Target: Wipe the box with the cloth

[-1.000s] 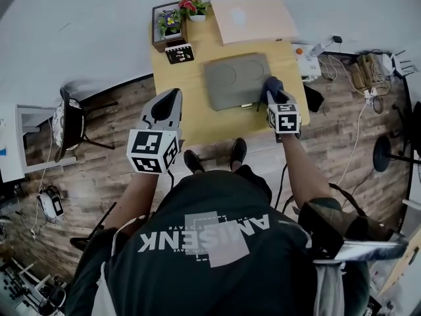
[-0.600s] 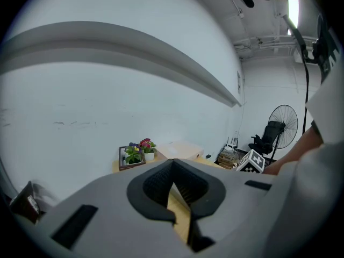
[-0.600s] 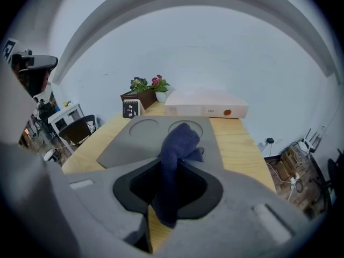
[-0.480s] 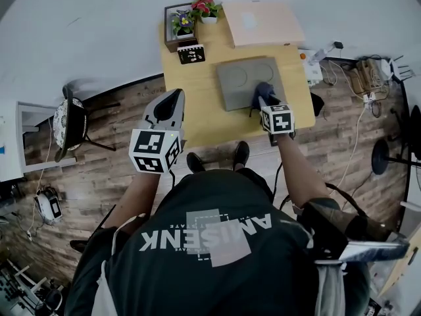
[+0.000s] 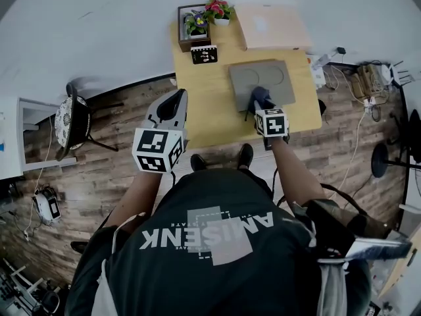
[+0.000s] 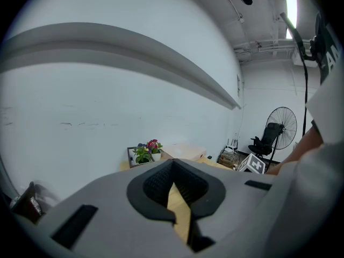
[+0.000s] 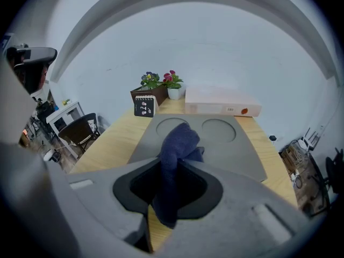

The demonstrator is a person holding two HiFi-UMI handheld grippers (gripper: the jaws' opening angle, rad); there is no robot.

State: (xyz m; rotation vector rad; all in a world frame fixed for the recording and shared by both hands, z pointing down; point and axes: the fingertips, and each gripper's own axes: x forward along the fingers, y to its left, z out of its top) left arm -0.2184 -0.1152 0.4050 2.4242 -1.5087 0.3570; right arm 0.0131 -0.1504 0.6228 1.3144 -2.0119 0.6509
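Holding the cloth (image 7: 178,141) on the box (image 7: 228,149) with my right gripper's (image 7: 174,168) fingers; left gripper's (image 6: 174,190) fingers are clenched, empty. Crate (image 5: 182,29) holds a flowering plant (image 5: 197,22).

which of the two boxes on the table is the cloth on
The flat grey box with two round recesses: the right gripper holds the blue cloth on it. The pale box lies behind it.

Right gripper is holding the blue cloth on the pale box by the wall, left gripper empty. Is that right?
Not quite. In the right gripper view the right gripper holds the blue cloth on the grey box; the pale box lies beyond, untouched. The left gripper is empty, as stated.
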